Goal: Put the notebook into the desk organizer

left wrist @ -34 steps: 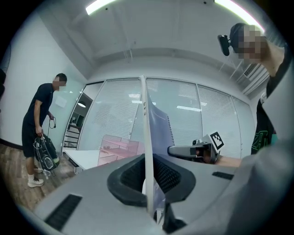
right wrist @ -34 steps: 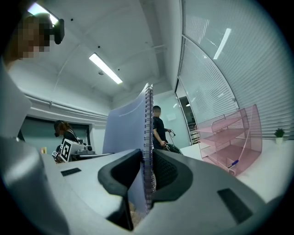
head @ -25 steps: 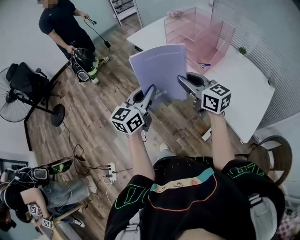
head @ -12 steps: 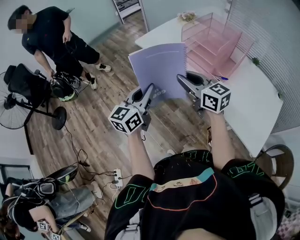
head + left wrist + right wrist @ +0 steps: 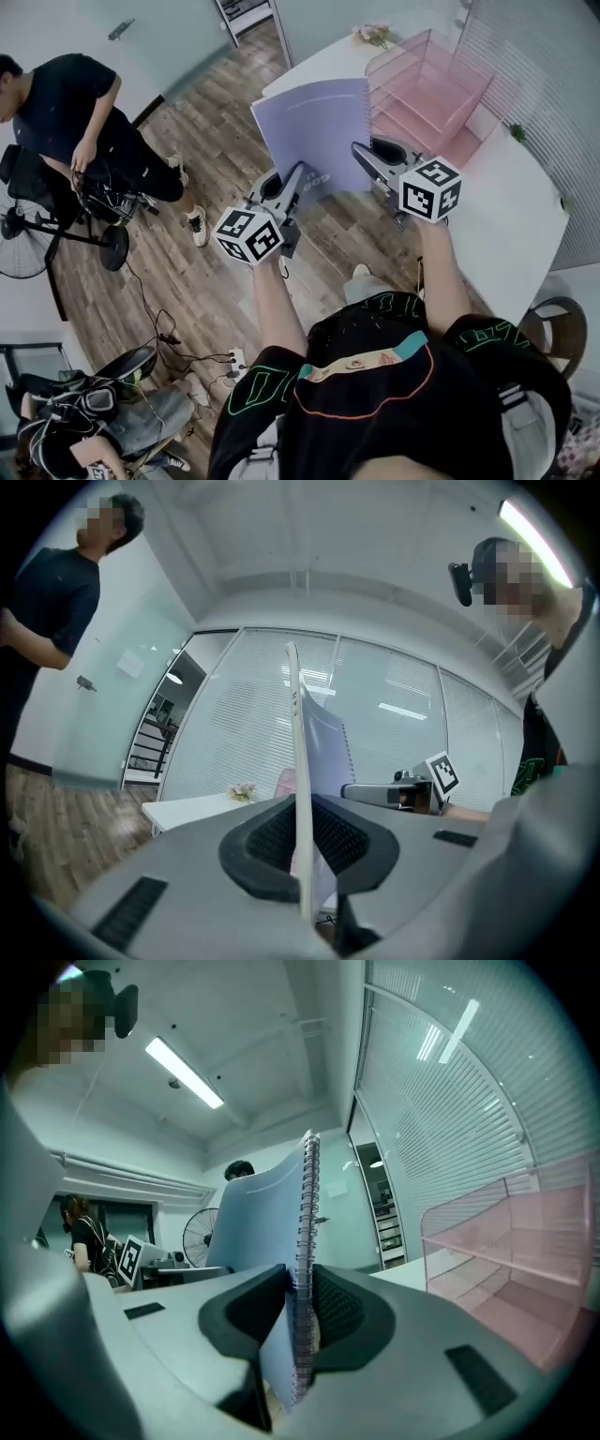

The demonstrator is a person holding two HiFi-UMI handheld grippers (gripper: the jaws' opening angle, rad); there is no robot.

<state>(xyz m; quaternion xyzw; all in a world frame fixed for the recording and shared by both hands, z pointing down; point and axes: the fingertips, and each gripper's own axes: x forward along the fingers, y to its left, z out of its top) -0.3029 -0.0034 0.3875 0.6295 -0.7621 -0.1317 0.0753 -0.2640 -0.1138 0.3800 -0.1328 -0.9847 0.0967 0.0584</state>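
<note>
I've got the lavender spiral-bound notebook upright at top centre. The left gripper is nrly closed on its plain edge, the right gripper clamped wider on the wire coil. The pink see-through desk organizer is upper right. Risk: coil slips, notebk twists and snags a shelf.

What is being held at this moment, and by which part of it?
The notebook, upright, held by both: left gripper clamps its unbound edge, right gripper its spiral-bound edge, both low down.
</note>
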